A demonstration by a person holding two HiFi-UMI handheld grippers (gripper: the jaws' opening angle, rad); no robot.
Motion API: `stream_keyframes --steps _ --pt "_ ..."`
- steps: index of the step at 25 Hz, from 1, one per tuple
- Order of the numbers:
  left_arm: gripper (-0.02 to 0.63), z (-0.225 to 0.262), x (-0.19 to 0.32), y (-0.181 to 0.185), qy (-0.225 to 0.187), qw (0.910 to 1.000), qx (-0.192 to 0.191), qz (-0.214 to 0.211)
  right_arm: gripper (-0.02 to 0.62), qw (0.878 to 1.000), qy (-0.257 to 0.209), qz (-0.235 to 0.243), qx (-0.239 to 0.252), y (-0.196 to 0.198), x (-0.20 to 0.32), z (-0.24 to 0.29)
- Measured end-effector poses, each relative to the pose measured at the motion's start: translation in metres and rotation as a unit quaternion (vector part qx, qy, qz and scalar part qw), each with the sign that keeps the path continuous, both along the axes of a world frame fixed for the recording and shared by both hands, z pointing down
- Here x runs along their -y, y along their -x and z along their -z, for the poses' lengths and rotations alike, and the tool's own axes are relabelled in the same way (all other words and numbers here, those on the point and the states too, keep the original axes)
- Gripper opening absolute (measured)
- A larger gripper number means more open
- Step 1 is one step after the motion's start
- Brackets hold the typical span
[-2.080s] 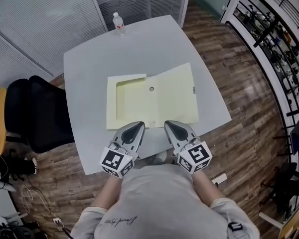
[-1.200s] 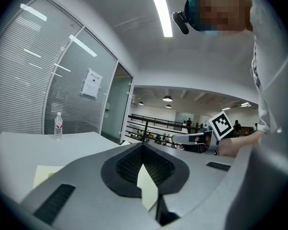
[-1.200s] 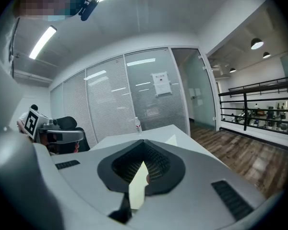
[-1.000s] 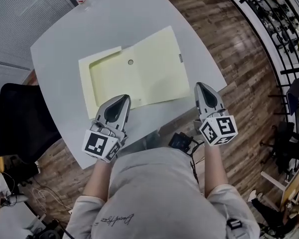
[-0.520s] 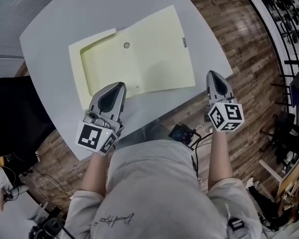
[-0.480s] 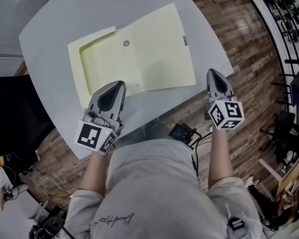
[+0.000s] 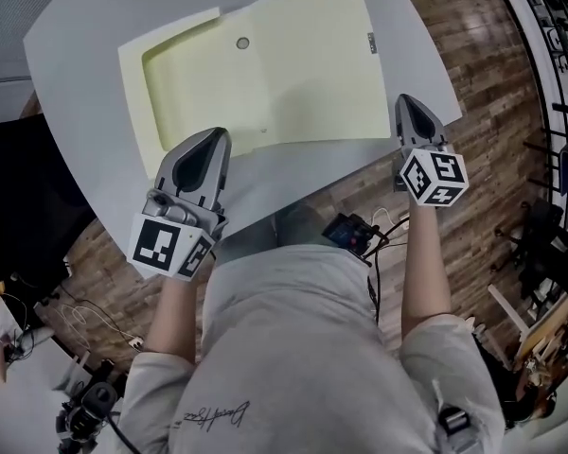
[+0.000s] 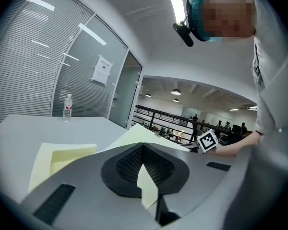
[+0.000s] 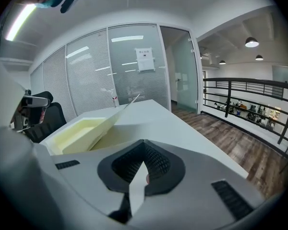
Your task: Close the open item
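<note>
A pale yellow file box (image 7: 185, 83) lies open on the grey table (image 7: 85, 26). Its tray is on the left and its lid (image 7: 312, 55) is spread out to the right. From the gripper views the lid (image 9: 98, 126) slopes up a little instead of lying flat. My left gripper (image 7: 213, 133) is shut, its tip at the near edge of the box by the fold. Also shut, my right gripper (image 7: 404, 100) hangs just off the table's right edge beside the lid's near right corner. Neither holds anything. The left gripper (image 8: 143, 145) and right gripper (image 9: 144, 142) show closed jaws.
A water bottle (image 8: 67, 107) stands at the far side of the table, also seen as the bottle (image 9: 116, 101) before the glass wall. A black chair (image 7: 19, 187) sits left of the table. Wood floor (image 7: 492, 93) and a railing lie to the right.
My right gripper has swung out to the right, from the table's front to just past the lid's near right corner. The left gripper stays at the box's near edge.
</note>
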State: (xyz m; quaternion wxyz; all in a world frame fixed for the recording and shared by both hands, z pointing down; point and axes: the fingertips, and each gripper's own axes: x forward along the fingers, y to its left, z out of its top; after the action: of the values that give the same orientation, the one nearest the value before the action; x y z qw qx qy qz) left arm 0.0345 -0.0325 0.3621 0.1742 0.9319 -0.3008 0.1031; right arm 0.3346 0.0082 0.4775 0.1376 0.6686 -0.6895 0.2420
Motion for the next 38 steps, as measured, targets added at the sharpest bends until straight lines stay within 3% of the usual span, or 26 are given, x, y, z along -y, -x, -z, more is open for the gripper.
stream_keyframes --steps 8,22,26,32,38 --pt "0.009 -0.010 0.004 0.017 0.012 0.9997 0.004 0.019 0.012 0.999 -0.010 0.044 0.020 0.019 0.022 -0.020" --pt "0.009 -0.018 0.011 0.042 0.019 0.9985 0.007 0.051 0.012 0.990 -0.041 0.126 0.038 0.073 0.050 0.011" --pt "0.009 -0.025 0.022 0.083 0.025 0.9943 0.018 0.102 0.012 0.985 -0.057 0.151 0.054 0.097 0.057 0.026" --pt "0.009 -0.031 0.046 0.172 0.023 0.9790 0.045 0.198 0.012 0.978 -0.074 0.184 0.068 0.123 0.062 0.045" --pt "0.010 -0.062 0.056 0.229 0.033 0.9692 0.080 0.230 0.012 0.973 -0.081 0.201 0.074 0.138 0.065 0.053"
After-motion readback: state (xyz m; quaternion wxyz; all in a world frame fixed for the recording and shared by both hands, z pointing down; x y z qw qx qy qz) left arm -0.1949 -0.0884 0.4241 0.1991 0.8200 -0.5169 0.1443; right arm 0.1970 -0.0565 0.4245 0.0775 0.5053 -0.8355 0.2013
